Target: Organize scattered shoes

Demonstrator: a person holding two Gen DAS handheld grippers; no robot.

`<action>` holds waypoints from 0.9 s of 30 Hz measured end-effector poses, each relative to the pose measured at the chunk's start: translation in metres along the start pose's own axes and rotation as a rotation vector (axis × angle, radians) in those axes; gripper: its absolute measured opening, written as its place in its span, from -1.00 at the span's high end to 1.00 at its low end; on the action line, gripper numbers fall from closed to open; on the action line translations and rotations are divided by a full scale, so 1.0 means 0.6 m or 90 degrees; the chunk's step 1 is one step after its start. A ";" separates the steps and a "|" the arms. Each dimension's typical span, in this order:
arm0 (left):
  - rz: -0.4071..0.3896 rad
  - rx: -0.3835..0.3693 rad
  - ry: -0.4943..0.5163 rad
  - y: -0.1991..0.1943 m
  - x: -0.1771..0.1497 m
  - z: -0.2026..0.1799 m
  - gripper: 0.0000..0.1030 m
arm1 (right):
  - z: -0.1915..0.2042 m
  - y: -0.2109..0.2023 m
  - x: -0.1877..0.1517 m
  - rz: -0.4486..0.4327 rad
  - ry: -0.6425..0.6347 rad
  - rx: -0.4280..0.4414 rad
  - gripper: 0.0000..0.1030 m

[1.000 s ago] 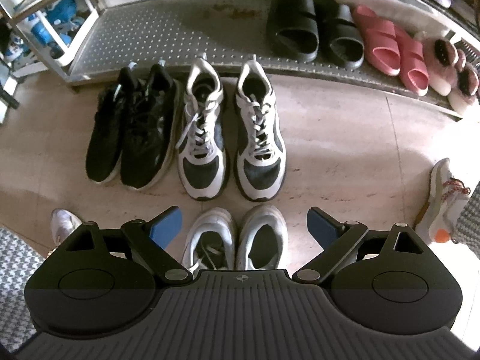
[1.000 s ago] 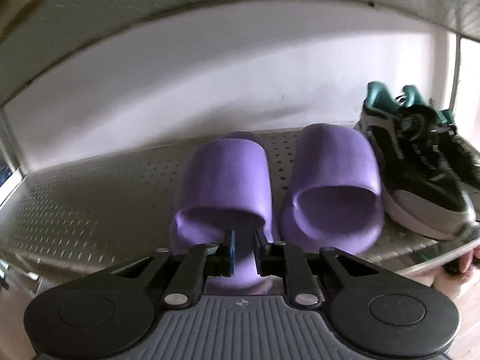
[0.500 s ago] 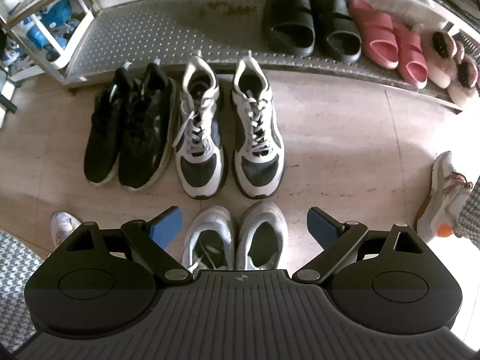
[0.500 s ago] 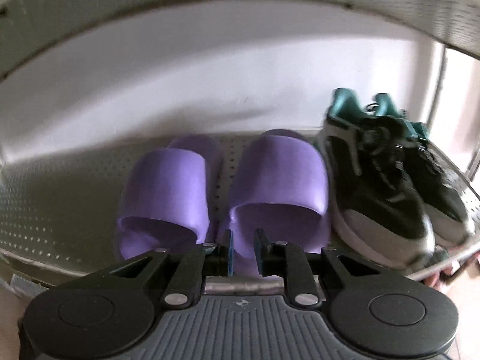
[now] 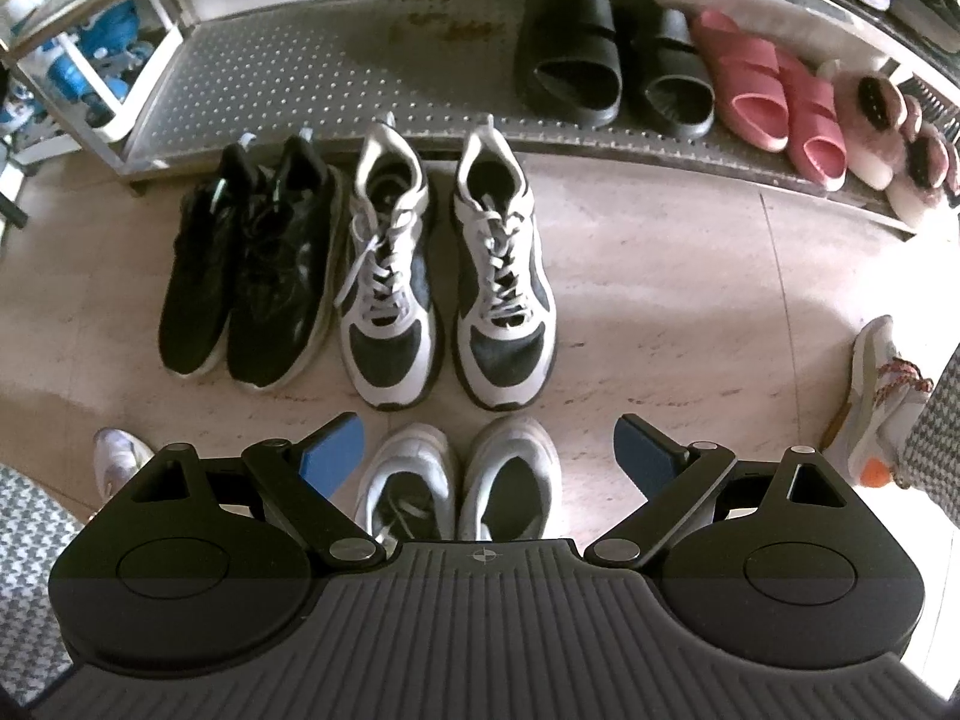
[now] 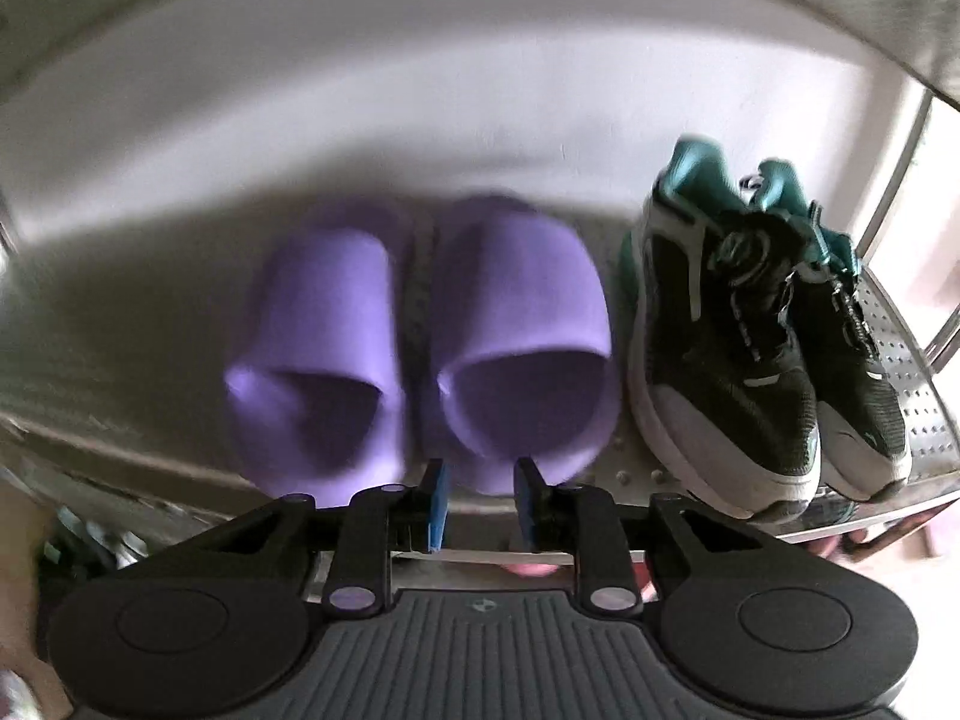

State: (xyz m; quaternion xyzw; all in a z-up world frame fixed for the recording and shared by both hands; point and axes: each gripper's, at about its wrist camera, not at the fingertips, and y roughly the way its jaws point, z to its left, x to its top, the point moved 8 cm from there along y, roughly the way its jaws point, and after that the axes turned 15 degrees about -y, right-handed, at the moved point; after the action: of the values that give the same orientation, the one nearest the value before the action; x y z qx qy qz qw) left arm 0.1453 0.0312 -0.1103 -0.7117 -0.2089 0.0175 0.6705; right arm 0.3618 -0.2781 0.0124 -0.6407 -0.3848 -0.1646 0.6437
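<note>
In the right wrist view a pair of purple slides [image 6: 516, 324] stands side by side on a perforated metal shelf [image 6: 900, 360]. My right gripper [image 6: 480, 501] is just in front of the right slide's heel. Its jaws are opening and the blue pads do not press on the slide. In the left wrist view my left gripper [image 5: 489, 450] points steeply down at the floor, wide open and holding nothing. A pair of white sneakers [image 5: 408, 480] lies beneath it. Beyond them stand black-and-white sneakers [image 5: 384, 300] and black sneakers [image 5: 252, 276].
Black-and-teal sneakers [image 6: 738, 348] sit right of the purple slides. The low shelf [image 5: 270, 78] carries black slides [image 5: 576, 48], pink slides [image 5: 768, 90] and fluffy slippers [image 5: 870, 120]. A person's white shoes [image 5: 882, 396] stand at both sides of the floor. Blue skates [image 5: 102, 60] are at far left.
My right gripper has drawn back and upward from the purple slides, and its jaws have spread apart. The slides now stand close together. The left gripper has stayed in place.
</note>
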 end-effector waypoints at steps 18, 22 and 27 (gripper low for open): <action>0.032 -0.160 0.090 -0.178 -0.049 -0.261 -0.83 | 0.257 -0.508 -0.015 -0.127 0.007 -0.012 -0.98; 0.041 -0.260 0.197 -0.280 -0.091 -0.381 -0.83 | 0.324 -0.579 -0.046 -0.095 -0.005 0.033 -0.98; 0.039 -0.394 0.323 -0.417 -0.155 -0.476 -0.91 | 0.376 -0.654 -0.079 -0.162 -0.088 0.011 -0.99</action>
State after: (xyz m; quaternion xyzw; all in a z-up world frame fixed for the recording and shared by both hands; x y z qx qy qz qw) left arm 0.0792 -0.2659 0.1351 -0.8675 -0.0106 -0.2025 0.4542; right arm -0.0097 -0.1254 0.2263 -0.5913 -0.5073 -0.1973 0.5951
